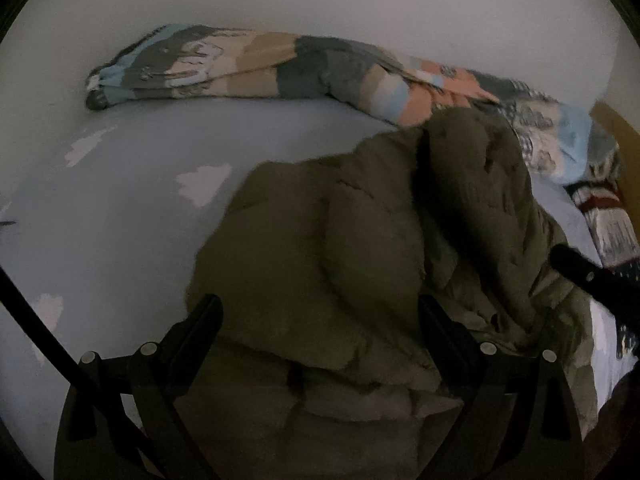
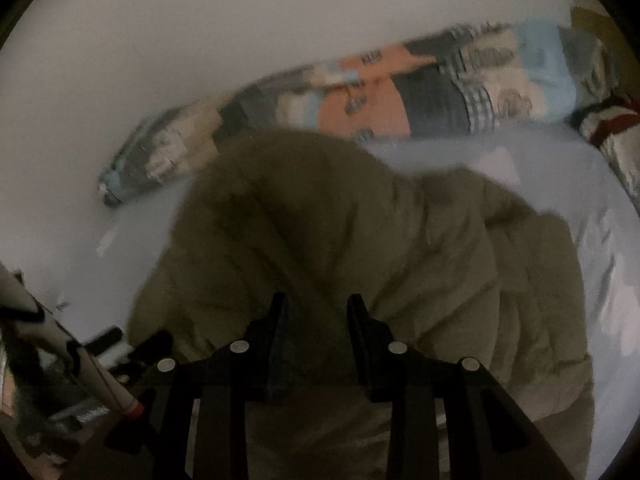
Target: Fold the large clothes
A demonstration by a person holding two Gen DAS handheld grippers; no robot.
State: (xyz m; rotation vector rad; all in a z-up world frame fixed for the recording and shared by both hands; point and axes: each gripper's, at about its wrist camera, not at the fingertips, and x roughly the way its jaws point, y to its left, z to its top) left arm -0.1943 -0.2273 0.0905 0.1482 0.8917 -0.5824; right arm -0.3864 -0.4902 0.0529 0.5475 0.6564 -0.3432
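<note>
My left gripper (image 1: 320, 316) spread wide over the olive padded jacket (image 1: 360, 248), my right gripper (image 2: 318, 316) part-closed, grip unclear, patchwork quilt (image 1: 248, 64) at twelve o'clock on the bed (image 1: 120, 220).

Both wrist views look down close over the jacket (image 1: 360, 260) on the bed (image 1: 120, 240); both share the blanket (image 2: 400, 92) at 12 o'clock.

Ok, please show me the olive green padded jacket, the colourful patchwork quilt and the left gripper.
Olive green padded jacket (image 1: 360, 240): left wrist view, quilted middle.
Colourful patchwork quilt (image 1: 256, 64): left wrist view, rolled part by the wall.
Left gripper (image 1: 320, 308): left wrist view, between its fingers.
</note>
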